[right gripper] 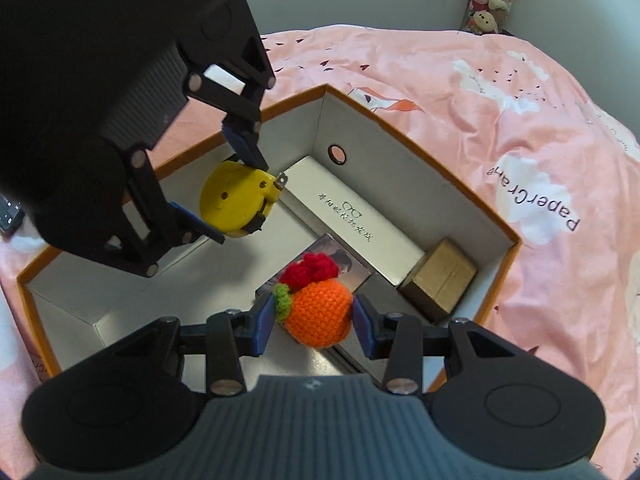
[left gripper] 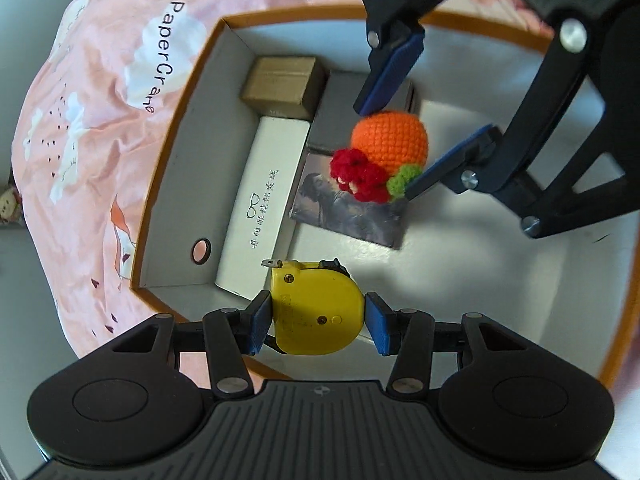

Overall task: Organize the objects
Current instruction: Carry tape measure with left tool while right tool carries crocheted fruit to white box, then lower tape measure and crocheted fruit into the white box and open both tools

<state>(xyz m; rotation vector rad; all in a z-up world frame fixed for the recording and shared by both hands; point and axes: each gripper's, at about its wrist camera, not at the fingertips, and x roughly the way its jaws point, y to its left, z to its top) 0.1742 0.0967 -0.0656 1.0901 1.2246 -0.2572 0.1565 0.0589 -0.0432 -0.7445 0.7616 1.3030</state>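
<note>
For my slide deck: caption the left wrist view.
Left gripper holds a yellow tape measure over the open box while the right gripper carries a crocheted orange.

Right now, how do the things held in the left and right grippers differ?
The left gripper holds a tape measure: hard, smooth, yellow, with a flat side. The right gripper holds a crochet toy: soft, knitted, a round orange ball with red and green trim. The tape measure looks a little wider. Both are clamped between blue fingers above the open box.
</note>
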